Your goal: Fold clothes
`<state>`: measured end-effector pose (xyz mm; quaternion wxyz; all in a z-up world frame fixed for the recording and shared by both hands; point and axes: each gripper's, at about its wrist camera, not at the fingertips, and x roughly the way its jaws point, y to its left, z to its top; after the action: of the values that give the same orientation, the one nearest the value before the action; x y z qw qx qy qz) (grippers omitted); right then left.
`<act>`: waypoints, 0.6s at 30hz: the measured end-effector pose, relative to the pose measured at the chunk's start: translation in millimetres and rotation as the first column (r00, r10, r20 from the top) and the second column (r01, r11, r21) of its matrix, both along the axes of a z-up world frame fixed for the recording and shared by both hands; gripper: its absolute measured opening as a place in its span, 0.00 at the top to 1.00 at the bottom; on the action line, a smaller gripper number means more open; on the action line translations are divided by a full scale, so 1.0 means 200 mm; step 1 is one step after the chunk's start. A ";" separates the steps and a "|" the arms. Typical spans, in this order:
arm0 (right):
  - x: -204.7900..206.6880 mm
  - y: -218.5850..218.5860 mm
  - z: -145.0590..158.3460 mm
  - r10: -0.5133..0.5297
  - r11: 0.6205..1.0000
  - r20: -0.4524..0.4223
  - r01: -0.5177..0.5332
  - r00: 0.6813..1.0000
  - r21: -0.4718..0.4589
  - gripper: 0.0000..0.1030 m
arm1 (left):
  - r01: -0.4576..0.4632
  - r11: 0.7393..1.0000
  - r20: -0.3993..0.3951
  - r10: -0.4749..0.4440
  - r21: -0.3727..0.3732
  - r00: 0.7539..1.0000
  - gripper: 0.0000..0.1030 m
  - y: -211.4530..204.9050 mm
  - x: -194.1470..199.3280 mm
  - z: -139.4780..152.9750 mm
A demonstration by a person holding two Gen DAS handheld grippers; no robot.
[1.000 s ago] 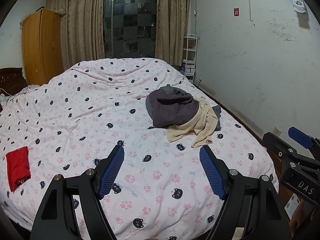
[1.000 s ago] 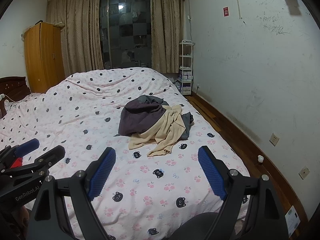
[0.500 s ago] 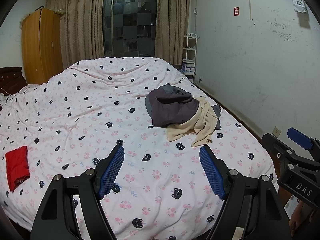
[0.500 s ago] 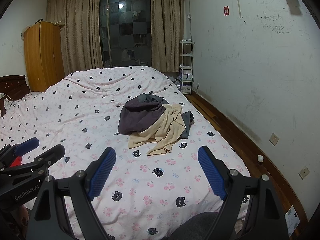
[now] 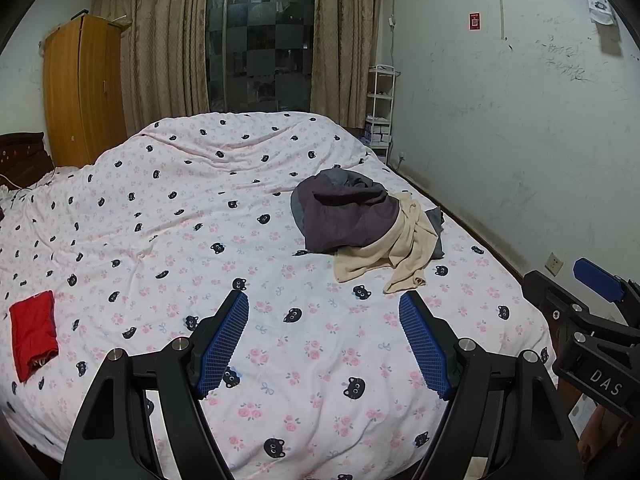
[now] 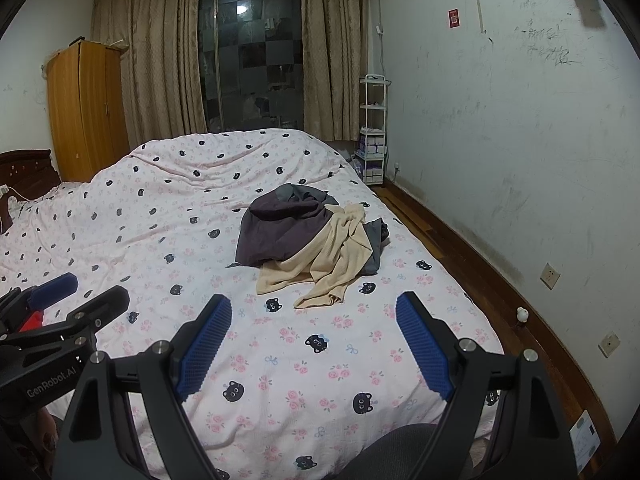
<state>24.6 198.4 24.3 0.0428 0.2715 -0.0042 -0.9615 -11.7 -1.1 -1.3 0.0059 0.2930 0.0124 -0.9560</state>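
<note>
Clothes (image 5: 360, 224) lie heaped, cream garment (image 5: 396, 256) trailing toward camera.

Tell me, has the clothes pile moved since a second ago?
No. The clothes pile sits on the same cat prints of the bedspread; only the cameras shifted.

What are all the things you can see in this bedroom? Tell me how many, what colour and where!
bed cover: one, pale pink with black cat faces and roses, spread over the bed.
dark purple garment: one, top of the pile on the bed's right side.
cream garment: one, draped down the pile's near side.
grey garment: at least one, showing under the pile.
red folded cloth: one, near the bed's left edge.
wardrobe: one, orange-brown wood, far left corner.
curtains: two, brown, beside the dark window.
shelf rack: one, white, by the right wall.
left gripper: one, black with blue pads, open, empty.
right gripper: one, same colours, open, empty.
</note>
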 end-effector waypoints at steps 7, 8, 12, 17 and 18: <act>-0.07 0.01 -0.04 -0.005 1.000 0.018 0.005 1.000 0.005 0.16 | 0.002 1.000 0.014 -0.002 0.002 1.000 0.28 0.01 -0.06 -0.03; -0.08 0.01 -0.05 -0.006 1.000 0.021 0.006 1.000 0.006 0.16 | 0.003 1.000 0.017 -0.003 0.003 1.000 0.28 0.01 -0.08 -0.03; -0.15 0.02 -0.08 -0.014 1.000 0.032 0.014 0.999 0.012 0.16 | 0.007 1.000 0.028 -0.008 0.007 1.000 0.28 0.01 -0.14 -0.06; -0.26 0.03 -0.14 -0.021 1.000 0.048 0.020 0.999 0.017 0.16 | 0.016 1.000 0.040 -0.016 0.014 0.999 0.28 0.01 -0.24 -0.09; -0.29 0.03 -0.15 -0.022 1.000 0.051 0.021 0.998 0.019 0.16 | 0.019 1.000 0.042 -0.019 0.015 0.999 0.28 0.01 -0.26 -0.09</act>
<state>-32.5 204.4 -5.6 0.0296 0.2963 0.0006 -0.9546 -63.7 0.6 -19.9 -0.0050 0.3130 0.0165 -0.9496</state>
